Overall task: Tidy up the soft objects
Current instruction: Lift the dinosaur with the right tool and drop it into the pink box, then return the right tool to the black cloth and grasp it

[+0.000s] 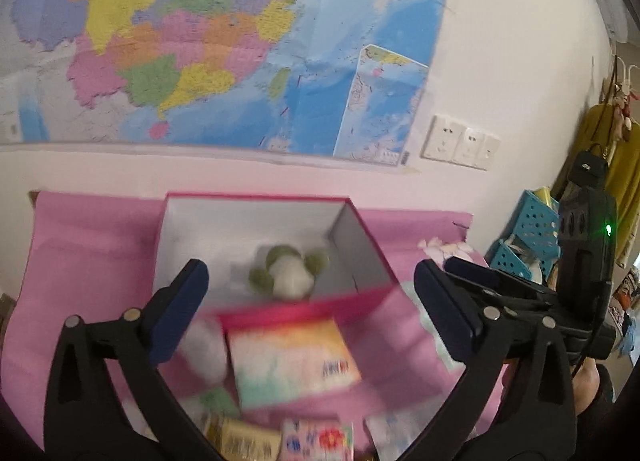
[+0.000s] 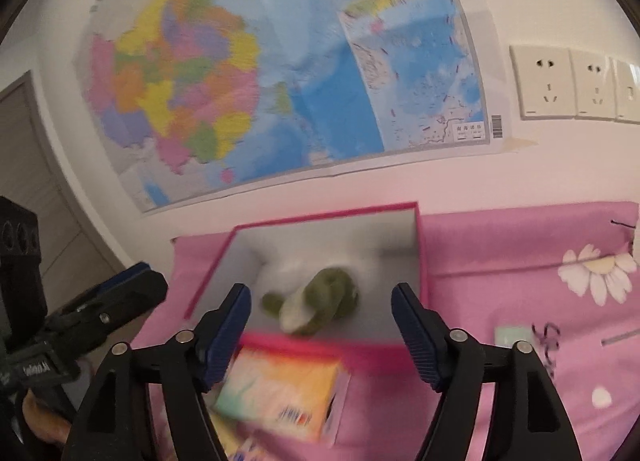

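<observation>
Room around the box (image 1: 256, 233) is decent: it sits open-topped on the pink cloth (image 1: 92, 245) covering the bench, its far wall close to the white wall under the map (image 1: 224, 41), w/ bare cloth to either side. The near red rim is the tight edge, since a tissue pack (image 1: 292, 361) lies just in front of it, and more small packets crowd the lower border of the left wrist view. Wall sockets (image 2: 576, 81) sit to the right of the map; blue baskets (image 1: 532, 237) stand off the bench's right end.

Left hand-held gripper (image 1: 310, 315) has its jaws spread wide, nothing between them, pads touching nothing; it hangs over the near rim and the tissue pack. Right hand-held gripper (image 2: 322, 333) is also apart (less wide than the left) and empty, above the same rim. No earlier view is given, so nothing on jaw motion.

The green-and-white plush toy (image 2: 316, 305) lies on the box floor, nearer the front wall, free of both tools.

Hard to read: both views are motion-blurred, so the plush's shape and the print on the packets are unclear. A white soft thing (image 1: 204, 345) beside the left pad is too smeared to name.
</observation>
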